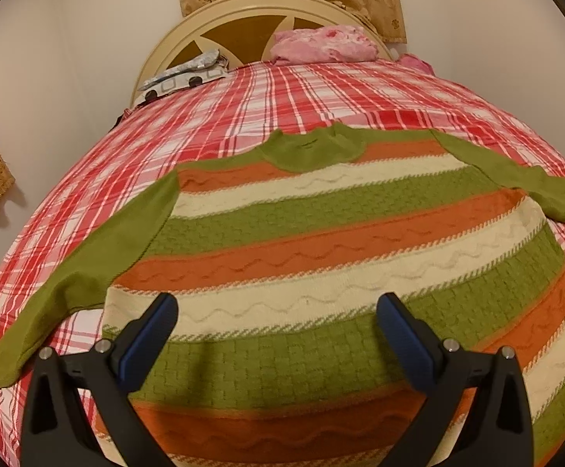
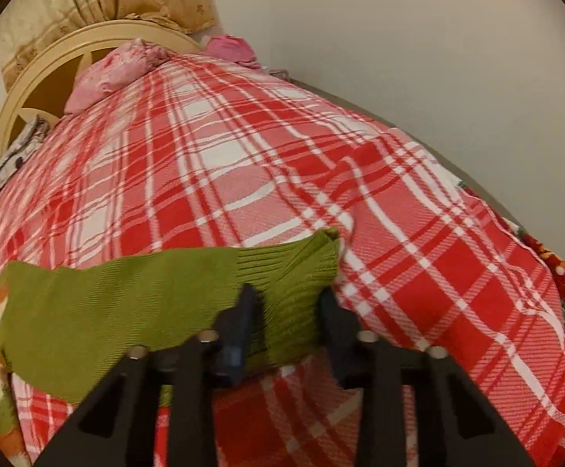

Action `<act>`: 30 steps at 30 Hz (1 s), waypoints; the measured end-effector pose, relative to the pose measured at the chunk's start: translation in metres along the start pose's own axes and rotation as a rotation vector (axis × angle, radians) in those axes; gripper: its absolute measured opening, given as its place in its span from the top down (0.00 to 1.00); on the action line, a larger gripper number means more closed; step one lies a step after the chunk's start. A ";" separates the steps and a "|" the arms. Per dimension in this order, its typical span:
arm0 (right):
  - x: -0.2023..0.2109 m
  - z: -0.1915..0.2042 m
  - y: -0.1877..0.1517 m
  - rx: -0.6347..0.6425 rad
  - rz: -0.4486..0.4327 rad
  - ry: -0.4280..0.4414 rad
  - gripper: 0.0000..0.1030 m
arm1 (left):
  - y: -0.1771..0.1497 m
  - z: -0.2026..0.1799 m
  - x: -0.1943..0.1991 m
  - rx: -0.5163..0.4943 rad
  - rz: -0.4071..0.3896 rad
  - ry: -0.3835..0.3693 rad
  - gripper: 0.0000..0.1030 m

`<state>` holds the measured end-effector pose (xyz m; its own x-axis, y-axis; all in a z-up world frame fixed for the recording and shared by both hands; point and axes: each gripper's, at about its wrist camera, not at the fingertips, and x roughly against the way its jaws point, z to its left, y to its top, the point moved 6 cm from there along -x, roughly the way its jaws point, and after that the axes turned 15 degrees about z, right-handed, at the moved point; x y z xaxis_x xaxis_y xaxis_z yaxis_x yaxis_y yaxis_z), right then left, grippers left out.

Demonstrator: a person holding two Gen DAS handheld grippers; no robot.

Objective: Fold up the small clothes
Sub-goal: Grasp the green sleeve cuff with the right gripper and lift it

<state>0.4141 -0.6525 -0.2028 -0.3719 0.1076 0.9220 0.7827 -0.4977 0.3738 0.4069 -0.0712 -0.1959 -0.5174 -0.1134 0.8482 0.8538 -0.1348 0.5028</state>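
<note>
Striped sweater [image 1: 321, 257] flat; left hand-held gripper [image 1: 276, 311] wide open; right hand-held gripper [image 2: 286, 303] straddles sleeve cuff [image 2: 302, 272], unclosed.

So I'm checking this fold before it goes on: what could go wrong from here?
1. The right gripper straddles only the ribbed cuff of the green sleeve; it could slip out, or pinch the plaid bedspread too.
2. The left gripper hangs open over the striped sweater, pinning nothing, so the body may drag.
</note>
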 end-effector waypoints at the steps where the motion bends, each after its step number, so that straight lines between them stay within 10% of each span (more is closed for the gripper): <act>1: 0.000 0.002 0.000 0.005 0.001 0.002 0.84 | 0.000 0.000 0.001 -0.002 -0.001 -0.002 0.00; 30: 0.113 0.125 0.020 0.182 -0.217 0.069 0.91 | -0.018 0.052 0.026 0.106 -0.014 -0.030 0.00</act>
<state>0.4497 -0.5427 -0.0786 -0.5688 0.1334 0.8116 0.7552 -0.3062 0.5796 0.3810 -0.0210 -0.1744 -0.5287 -0.0829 0.8448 0.8486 -0.0314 0.5280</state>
